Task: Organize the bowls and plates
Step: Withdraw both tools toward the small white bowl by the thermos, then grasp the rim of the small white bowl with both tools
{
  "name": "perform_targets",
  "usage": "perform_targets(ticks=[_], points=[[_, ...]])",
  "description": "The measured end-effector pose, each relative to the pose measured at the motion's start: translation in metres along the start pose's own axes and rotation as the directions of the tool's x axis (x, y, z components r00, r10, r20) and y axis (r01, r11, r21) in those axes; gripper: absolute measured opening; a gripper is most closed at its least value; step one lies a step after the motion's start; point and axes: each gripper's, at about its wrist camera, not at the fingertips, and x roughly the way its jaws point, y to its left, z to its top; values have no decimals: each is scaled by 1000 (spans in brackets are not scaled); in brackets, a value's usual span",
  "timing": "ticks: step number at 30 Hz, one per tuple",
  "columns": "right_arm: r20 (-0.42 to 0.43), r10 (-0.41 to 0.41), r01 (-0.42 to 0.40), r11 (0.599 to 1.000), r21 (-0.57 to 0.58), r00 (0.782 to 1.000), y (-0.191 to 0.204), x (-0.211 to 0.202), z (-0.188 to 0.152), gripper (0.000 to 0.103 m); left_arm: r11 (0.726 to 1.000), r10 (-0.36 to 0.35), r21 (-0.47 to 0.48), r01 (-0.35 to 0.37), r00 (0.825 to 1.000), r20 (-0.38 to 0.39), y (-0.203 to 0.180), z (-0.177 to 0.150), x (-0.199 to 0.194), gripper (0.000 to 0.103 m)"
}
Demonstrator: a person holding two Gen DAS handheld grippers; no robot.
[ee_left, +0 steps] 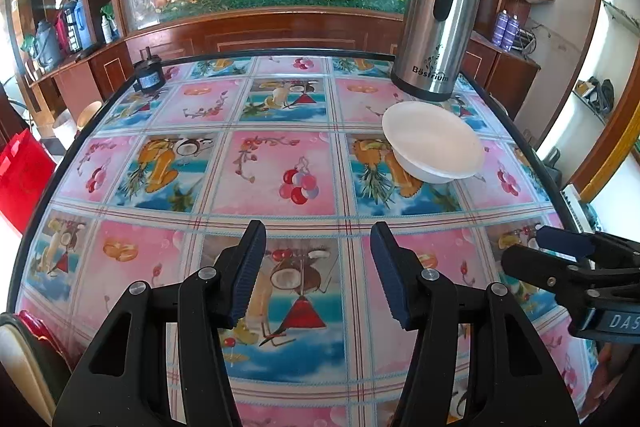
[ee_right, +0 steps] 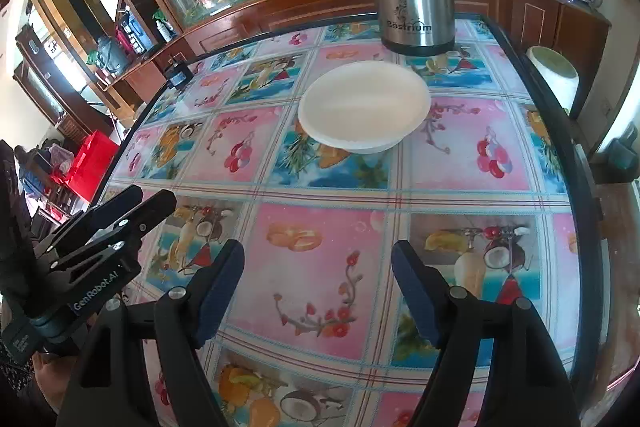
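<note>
Your left claw (ee_left: 318,239) is released, its two blue-padded fingers (ee_left: 250,267) spread wide with nothing between them, hovering over the near part of the surface (ee_left: 280,167). Your right claw (ee_right: 318,259) is released as well, jaws wide apart and empty, poised above a pink square of the patterned cloth. Each claw shows in the other's view: the right one enters the left wrist view from the right edge (ee_left: 560,251), and the left one sits at the lower left of the right wrist view (ee_right: 132,207), so the two are side by side over the near half of the surface.

Beyond both claws, the white bowl (ee_right: 364,107) stands upright on the cloth, well apart from either claw. In the left wrist view the bowl (ee_left: 434,147) lies ahead and to the right; in the right wrist view it is nearly straight ahead. It looks empty, and whether it is a single bowl or several nested you cannot tell.

Just behind the bowl stands a steel thermos jug (ee_left: 438,23) with a black handle, upright and close to the bowl's far rim. At the far left corner of the surface sits a small dark object (ee_left: 148,73). Past the far edge runs a wooden cabinet (ee_left: 280,27) with artificial flowers behind glass.
</note>
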Motion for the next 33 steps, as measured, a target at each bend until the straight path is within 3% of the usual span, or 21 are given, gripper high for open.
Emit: perform_targets(ticks=[15,22,26,33], points=[[5,-68,67,993,94,998,-58,25,58,76,998,-46,-52,41,994,-96,-16,55,71,54],[-37,-96,98,992,75,995,-71,54,85,76,998,-56,-27,53,992,-109,-37,77,100,54],[-45,-109,112,991,69,993,-77,66,96,68,998,-54,-18,53,989,-135,-47,84,119,54],[-74,-116,120,992,46,990,-83,85,105,39,999,-48,-14,47,986,-161,-54,86,144,54]])
